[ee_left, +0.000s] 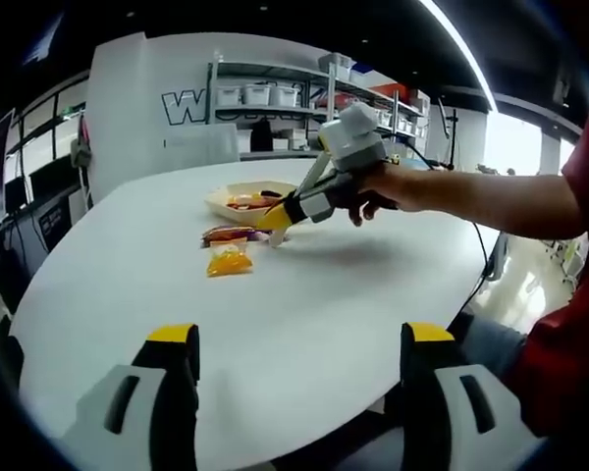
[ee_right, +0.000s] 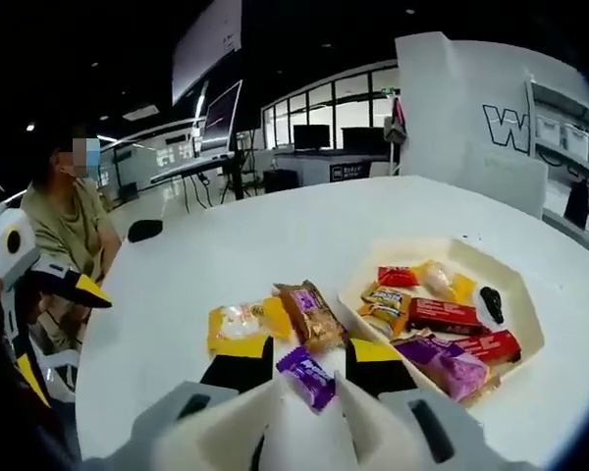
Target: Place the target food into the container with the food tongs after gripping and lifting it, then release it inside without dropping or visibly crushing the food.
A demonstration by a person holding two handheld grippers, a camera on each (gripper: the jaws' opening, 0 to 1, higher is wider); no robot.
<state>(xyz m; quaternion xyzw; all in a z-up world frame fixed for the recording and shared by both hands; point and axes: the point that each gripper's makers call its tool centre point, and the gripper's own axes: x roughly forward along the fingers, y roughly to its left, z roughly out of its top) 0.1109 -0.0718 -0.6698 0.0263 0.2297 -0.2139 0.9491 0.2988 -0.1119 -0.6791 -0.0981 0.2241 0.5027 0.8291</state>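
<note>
White table (ee_left: pixel 304 324) fills the left gripper view; the left gripper (ee_left: pixel 299 358) hangs wide open above it. Beyond, the right gripper (ee_left: pixel 280 218) reaches toward the tray (ee_left: pixel 221 199).

Right gripper view: tongs (ee_right: pixel 304 417) pinch a purple snack (ee_right: pixel 309 378), just beside the tray (ee_right: pixel 515 285) of packets; two packets (ee_right: pixel 275 319) lie on the table.

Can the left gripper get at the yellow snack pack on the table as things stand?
Probably yes. The left gripper is open, with bare white table between it and the yellow snack pack. The right gripper hovers just beyond the pack and might crowd the approach.
</note>
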